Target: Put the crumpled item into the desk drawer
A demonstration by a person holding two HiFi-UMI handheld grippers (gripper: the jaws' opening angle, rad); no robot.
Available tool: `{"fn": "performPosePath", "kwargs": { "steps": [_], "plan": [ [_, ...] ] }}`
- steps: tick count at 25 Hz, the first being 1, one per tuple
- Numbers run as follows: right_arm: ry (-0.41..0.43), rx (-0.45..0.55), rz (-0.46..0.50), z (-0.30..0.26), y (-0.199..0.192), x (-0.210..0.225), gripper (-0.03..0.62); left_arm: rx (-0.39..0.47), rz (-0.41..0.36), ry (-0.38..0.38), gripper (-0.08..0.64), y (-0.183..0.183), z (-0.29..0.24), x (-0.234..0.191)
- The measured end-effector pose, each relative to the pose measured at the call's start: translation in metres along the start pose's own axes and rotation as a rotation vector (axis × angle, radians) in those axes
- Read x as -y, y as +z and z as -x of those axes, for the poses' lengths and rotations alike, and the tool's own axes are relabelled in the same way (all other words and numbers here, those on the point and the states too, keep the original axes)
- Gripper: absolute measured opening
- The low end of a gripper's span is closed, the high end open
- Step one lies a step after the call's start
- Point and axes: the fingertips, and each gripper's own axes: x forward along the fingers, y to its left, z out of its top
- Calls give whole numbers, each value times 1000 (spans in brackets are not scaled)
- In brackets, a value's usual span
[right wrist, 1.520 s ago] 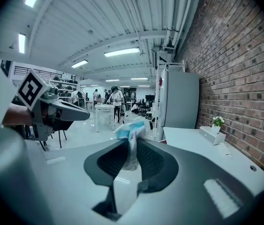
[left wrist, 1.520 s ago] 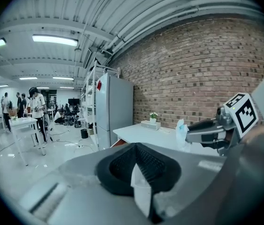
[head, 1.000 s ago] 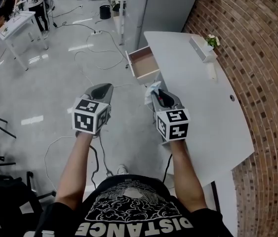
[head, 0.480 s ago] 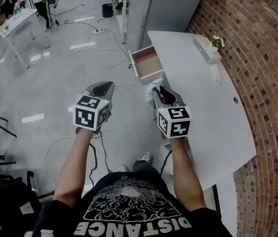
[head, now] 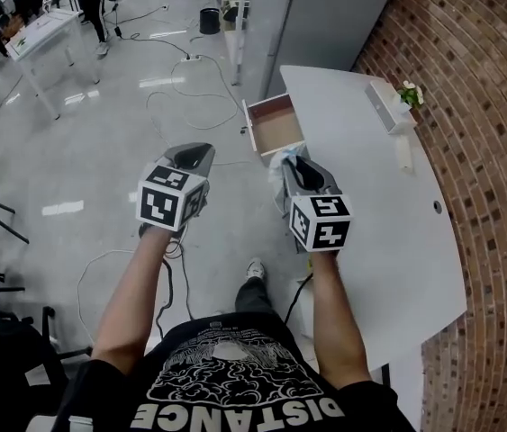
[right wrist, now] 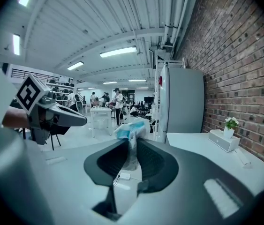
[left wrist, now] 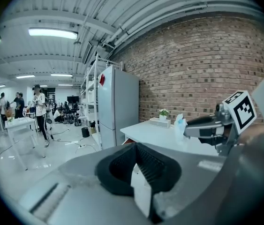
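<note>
The crumpled item (right wrist: 131, 129) was pinched in the right tool (head: 294, 162) (the left tool (head: 197, 151) was shut, empty). It was best let go only over the open drawer (head: 277, 129).

right gripper (right wrist: 131, 150) jaws clamped on crumpled item (right wrist: 130, 131) — white desk (right wrist: 202, 146) beyond
</note>
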Motion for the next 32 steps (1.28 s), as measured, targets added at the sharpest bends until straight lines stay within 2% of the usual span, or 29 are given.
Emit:
{"fn": "performPosePath", "kwargs": {
  "steps": [16, 32],
  "plan": [
    [78, -20, 3, -106, 23, 76, 66, -39, 41, 75, 2, 28, -101, -44],
    [162, -15, 16, -174, 40, 140, 66, -73, 64, 134, 2, 52, -182, -56]
  ]
}}
